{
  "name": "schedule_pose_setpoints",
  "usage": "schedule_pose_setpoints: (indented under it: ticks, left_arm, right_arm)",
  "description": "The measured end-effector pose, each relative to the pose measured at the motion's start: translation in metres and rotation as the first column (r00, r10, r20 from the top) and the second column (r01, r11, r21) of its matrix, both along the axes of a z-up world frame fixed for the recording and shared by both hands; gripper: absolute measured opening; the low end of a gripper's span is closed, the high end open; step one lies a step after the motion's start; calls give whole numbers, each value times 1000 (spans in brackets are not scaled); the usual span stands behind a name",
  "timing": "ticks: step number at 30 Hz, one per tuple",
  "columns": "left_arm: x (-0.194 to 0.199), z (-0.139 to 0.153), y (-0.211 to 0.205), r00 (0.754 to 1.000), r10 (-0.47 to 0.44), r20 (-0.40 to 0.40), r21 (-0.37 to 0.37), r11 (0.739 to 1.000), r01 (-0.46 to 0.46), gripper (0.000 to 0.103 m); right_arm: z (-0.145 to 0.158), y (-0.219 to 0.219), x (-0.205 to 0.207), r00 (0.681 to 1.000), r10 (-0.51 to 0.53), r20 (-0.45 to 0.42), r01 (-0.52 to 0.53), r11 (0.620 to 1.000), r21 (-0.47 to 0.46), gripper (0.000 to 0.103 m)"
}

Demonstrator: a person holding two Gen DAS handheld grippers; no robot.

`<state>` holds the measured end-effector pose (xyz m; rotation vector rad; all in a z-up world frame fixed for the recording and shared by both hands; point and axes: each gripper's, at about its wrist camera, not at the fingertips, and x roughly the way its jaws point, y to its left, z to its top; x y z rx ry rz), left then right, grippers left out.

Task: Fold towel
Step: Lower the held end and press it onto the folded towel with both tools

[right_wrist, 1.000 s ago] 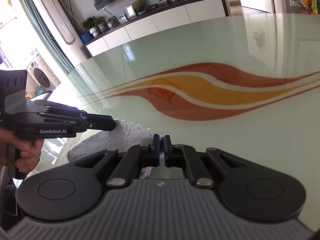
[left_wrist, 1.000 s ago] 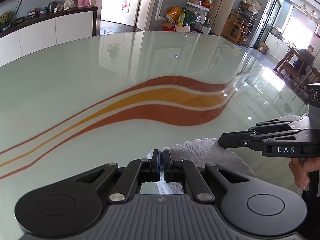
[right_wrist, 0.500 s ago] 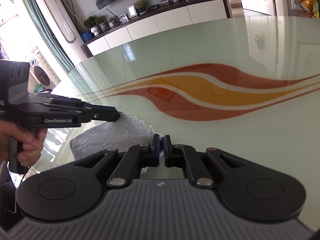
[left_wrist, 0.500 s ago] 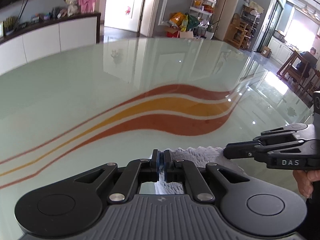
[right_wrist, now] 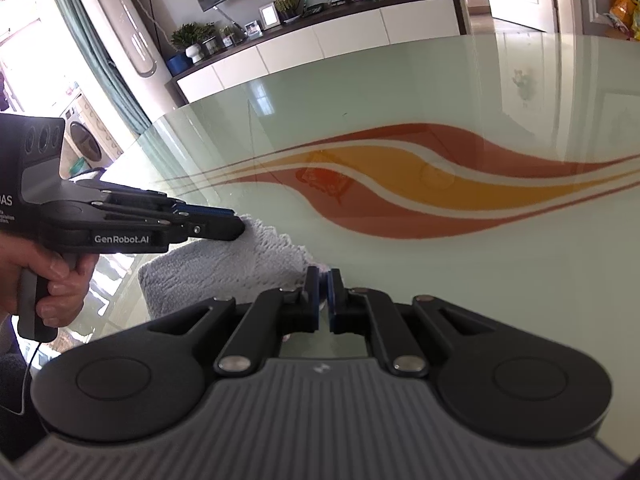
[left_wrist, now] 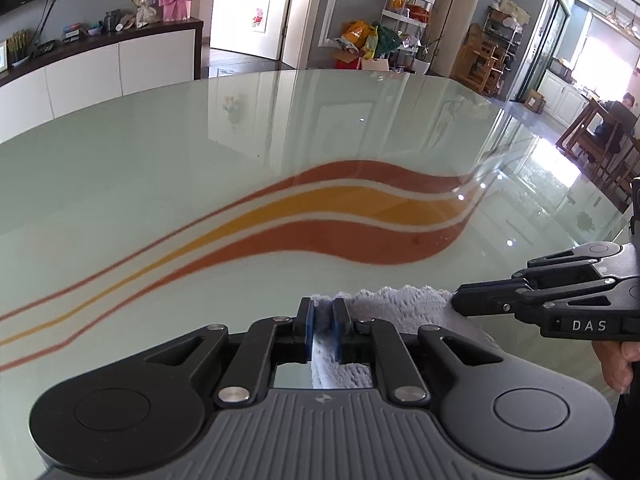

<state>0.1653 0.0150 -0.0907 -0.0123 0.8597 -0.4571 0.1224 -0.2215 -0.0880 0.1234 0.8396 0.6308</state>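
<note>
A fluffy grey-white towel (left_wrist: pixel 404 304) lies at the near edge of the glass table (left_wrist: pixel 280 152). My left gripper (left_wrist: pixel 323 320) is shut on one of its edges, with cloth showing between the blue pads. Across the towel, the right gripper (left_wrist: pixel 458 304) pinches the other end, held by a hand (left_wrist: pixel 616 360). In the right wrist view the towel (right_wrist: pixel 240 268) stretches between my right gripper (right_wrist: pixel 323 280), shut on a corner, and the left gripper (right_wrist: pixel 238 226), held by a hand (right_wrist: pixel 60 280). The rest of the towel is hidden under the gripper bodies.
The pale green table top carries red and orange wavy stripes (left_wrist: pixel 320 216) ahead of both grippers. Beyond the table stand a white sideboard (right_wrist: pixel 320 44), an air conditioner column (right_wrist: pixel 116 28) and shelves (left_wrist: pixel 404 12). A person sits far off at the right (left_wrist: pixel 624 108).
Both grippers have moved slightly forward and up with the towel's edge still held between them. The cloth now hangs more raised and taut between the two tips.
</note>
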Motion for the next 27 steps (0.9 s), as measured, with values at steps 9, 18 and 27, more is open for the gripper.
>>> schedule_pose_setpoints:
  ticks: [9, 18, 27]
  left_arm:
    - [-40, -2, 3, 995, 102, -13, -18, 995, -102, 11]
    - [-60, 4, 8, 986, 165, -2, -45, 985, -165, 2]
    - [-55, 16, 12, 985, 173, 26, -60, 983, -171, 2]
  right_arm:
    - [-1, 0, 5, 997, 78, -1, -78, 997, 9, 5]
    - [6, 2, -5, 990, 131, 57, -131, 991, 4, 5]
    - [12, 4, -12, 988, 135, 76, -135, 991, -6, 5]
